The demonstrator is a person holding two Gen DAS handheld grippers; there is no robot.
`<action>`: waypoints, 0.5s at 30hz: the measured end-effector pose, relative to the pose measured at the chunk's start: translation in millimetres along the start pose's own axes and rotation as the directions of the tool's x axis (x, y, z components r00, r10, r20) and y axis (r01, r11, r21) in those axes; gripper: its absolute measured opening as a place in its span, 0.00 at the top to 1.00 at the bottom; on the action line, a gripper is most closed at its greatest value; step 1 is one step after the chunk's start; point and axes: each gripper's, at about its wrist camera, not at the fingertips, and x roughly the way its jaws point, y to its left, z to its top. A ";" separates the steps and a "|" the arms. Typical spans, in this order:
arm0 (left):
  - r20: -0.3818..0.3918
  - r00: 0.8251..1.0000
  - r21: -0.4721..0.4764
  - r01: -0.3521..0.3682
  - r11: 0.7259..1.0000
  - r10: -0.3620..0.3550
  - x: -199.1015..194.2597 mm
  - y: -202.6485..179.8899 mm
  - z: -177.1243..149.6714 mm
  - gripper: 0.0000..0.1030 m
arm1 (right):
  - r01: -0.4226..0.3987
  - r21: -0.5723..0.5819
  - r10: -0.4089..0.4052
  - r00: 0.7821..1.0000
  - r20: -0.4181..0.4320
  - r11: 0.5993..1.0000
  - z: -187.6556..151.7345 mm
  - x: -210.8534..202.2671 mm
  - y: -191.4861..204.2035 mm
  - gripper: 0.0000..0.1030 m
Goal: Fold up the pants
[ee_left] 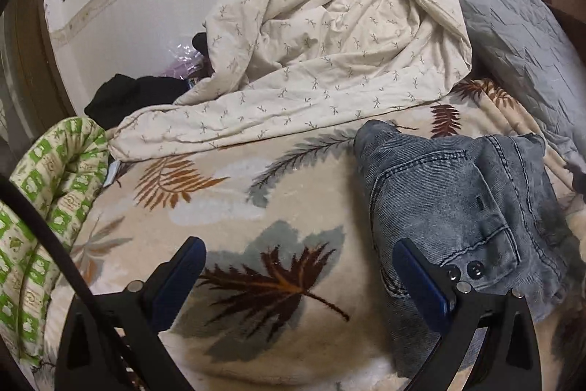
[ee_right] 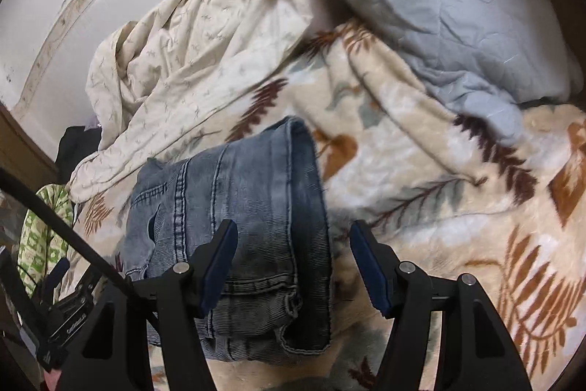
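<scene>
The blue denim pants [ee_left: 457, 200] lie folded into a compact stack on the leaf-patterned blanket [ee_left: 238, 207]. In the left wrist view they sit at the right, with the waistband buttons just behind the right finger. My left gripper [ee_left: 300, 266] is open and empty over the blanket, left of the pants. In the right wrist view the pants [ee_right: 252, 207] lie at centre left. My right gripper [ee_right: 293, 251] is open above their right edge, its left finger [ee_right: 219, 259] over the denim and the other over the blanket. The left gripper shows at the lower left [ee_right: 62, 277].
A crumpled cream duvet [ee_left: 311, 68] lies behind the pants against the white wall. A grey pillow [ee_left: 520, 35] is at the right. A green-and-white rolled quilt [ee_left: 47, 193] lies at the left, with dark clothes [ee_left: 135, 94] behind it.
</scene>
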 end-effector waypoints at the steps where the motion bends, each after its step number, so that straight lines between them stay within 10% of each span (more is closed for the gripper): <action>1: 0.003 1.000 -0.006 -0.001 1.000 0.001 0.2 -1.8 -0.2 0.00 | 0.000 -0.004 0.000 1.000 0.001 1.000 -1.0 0.4 1.6 0.37; 15: 0.025 0.999 0.012 0.020 1.000 -0.021 -6.2 -11.6 -1.0 0.00 | -0.009 -0.071 0.012 0.999 0.042 0.997 -6.3 -2.1 17.6 0.37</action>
